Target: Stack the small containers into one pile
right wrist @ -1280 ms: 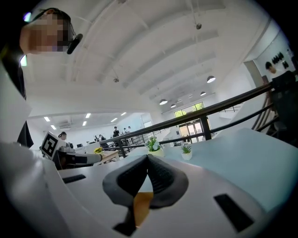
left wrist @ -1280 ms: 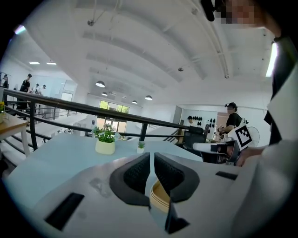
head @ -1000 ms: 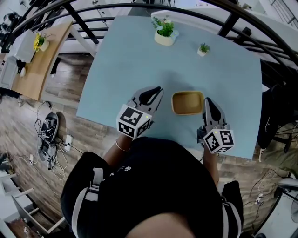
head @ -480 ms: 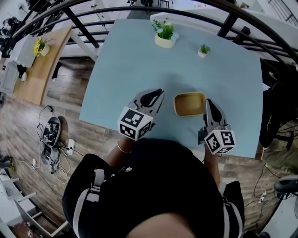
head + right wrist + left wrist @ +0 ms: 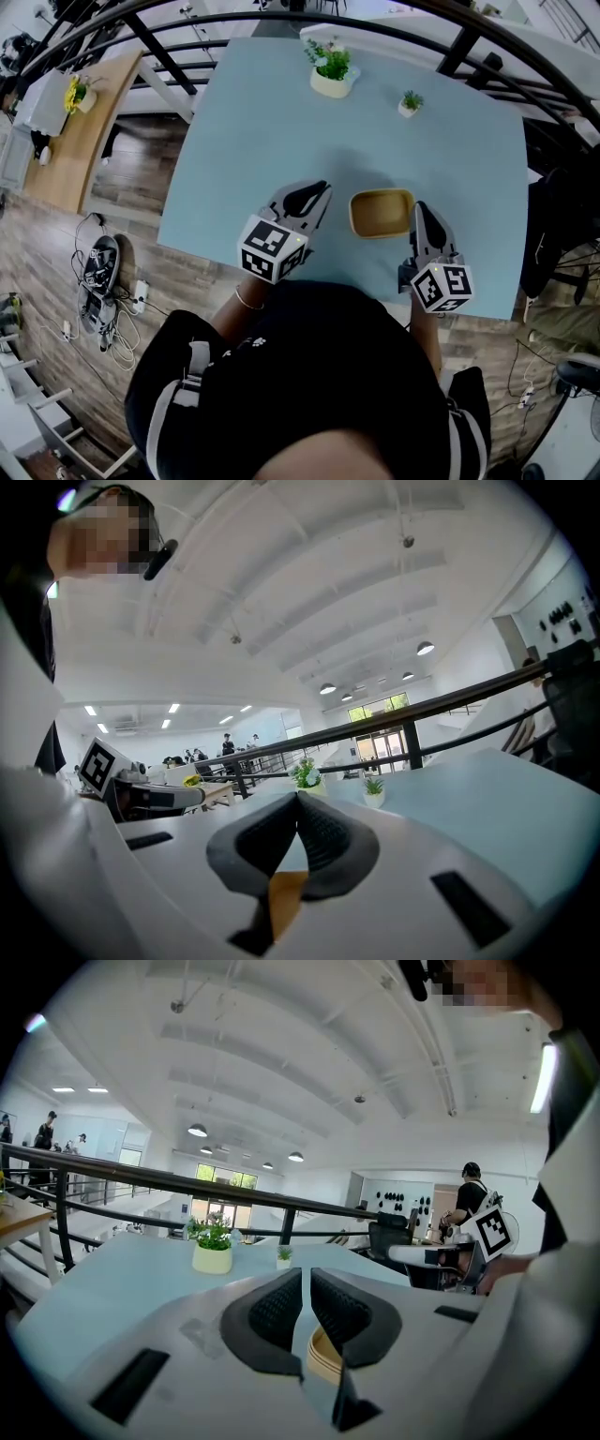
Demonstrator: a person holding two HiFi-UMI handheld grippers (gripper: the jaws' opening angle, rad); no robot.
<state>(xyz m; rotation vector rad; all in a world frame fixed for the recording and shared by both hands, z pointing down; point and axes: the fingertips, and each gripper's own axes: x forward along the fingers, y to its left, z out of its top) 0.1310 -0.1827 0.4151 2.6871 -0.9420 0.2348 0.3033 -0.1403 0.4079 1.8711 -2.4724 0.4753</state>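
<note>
The stacked tan rounded-square containers sit on the smooth pale-blue tabletop, between both grippers. The left gripper has its ribbed black pads nearly pressed together, clasping nothing. The right gripper is clenched tip to tip, also empty.

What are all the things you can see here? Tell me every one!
table: one, light blue, middle of the head view
containers: one tan pile, near edge of the table, between the two grippers
big plant: one, green in a white pot, far side of the table
small plant: one, green in a white pot, right of the big one
wooden desk: one, brown, far left
left gripper: one, grey, jaws together, empty, left of the containers
right gripper: one, grey, jaws together, empty, right of the containers
</note>
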